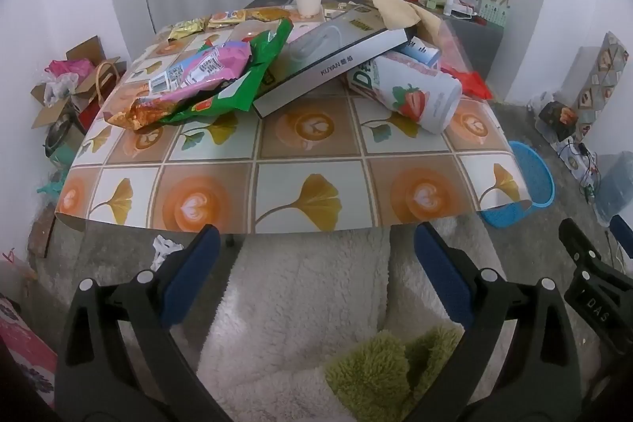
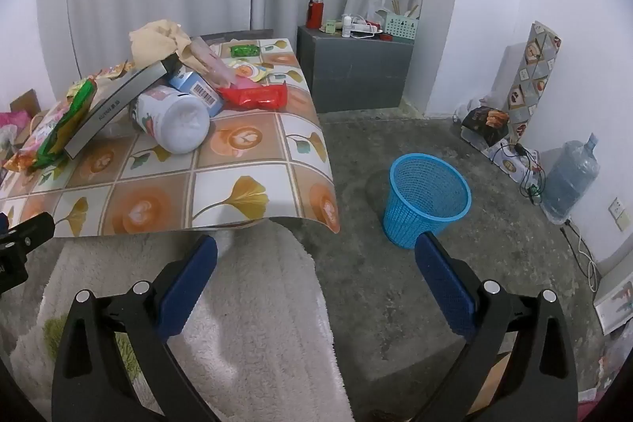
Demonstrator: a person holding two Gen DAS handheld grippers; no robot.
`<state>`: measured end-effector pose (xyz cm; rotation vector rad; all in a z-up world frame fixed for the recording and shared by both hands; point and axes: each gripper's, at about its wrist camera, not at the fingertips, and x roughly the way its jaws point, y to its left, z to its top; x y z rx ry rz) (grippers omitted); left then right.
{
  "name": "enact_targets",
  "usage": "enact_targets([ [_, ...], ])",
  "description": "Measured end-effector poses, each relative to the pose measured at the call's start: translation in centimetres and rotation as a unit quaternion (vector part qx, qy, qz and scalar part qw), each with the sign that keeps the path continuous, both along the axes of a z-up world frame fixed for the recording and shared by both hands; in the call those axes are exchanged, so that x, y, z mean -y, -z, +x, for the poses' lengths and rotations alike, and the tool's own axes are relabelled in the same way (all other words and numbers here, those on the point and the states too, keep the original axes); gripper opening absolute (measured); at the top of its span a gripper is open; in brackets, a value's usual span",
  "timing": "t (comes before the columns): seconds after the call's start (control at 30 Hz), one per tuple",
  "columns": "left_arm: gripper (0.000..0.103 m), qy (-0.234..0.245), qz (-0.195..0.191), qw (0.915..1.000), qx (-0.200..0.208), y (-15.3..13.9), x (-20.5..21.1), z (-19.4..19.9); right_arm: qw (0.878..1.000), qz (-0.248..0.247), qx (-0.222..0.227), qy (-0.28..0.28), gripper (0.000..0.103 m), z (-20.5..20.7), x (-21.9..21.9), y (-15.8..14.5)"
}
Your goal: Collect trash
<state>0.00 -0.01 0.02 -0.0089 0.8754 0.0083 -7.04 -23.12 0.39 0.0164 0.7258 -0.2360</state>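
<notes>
With both the left tongs (image 1: 316,263) and right tongs (image 2: 316,263) spread wide and empty, the white strawberry-printed plastic tub (image 2: 172,121) lies toppled on the patterned desk (image 2: 237,192) at 10 o'clock from the right tongs, its base toward them, nearest that hand, with the blue mesh plastic wastebasket (image 2: 427,198) on the floor at 1 o'clock.

"KUYAN" on grey box (image 1: 332,66) edge; "DAS" on right gripper (image 1: 593,275) body.

The left claw (image 1: 314,244) hangs open before the table (image 1: 277,153) strewn with wrappers (image 1: 198,74).
</notes>
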Motion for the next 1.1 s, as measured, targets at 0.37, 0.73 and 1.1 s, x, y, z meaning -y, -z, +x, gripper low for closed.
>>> enact_targets([
  [0.37,0.094,0.0,-0.004,1.0,0.001,0.01,-0.03,0.01,1.0,0.0,0.002,0.0,0.098,-0.03,-0.04,-0.09],
  [0.73,0.094,0.0,-0.004,1.0,0.001,0.0,-0.05,0.02,1.0,0.0,0.003,0.0,0.098,-0.04,-0.01,-0.11],
  [1.1,0.094,0.0,-0.004,1.0,0.0,0.01,-0.06,0.04,1.0,0.0,0.003,0.0,0.098,-0.04,-0.04,-0.08],
])
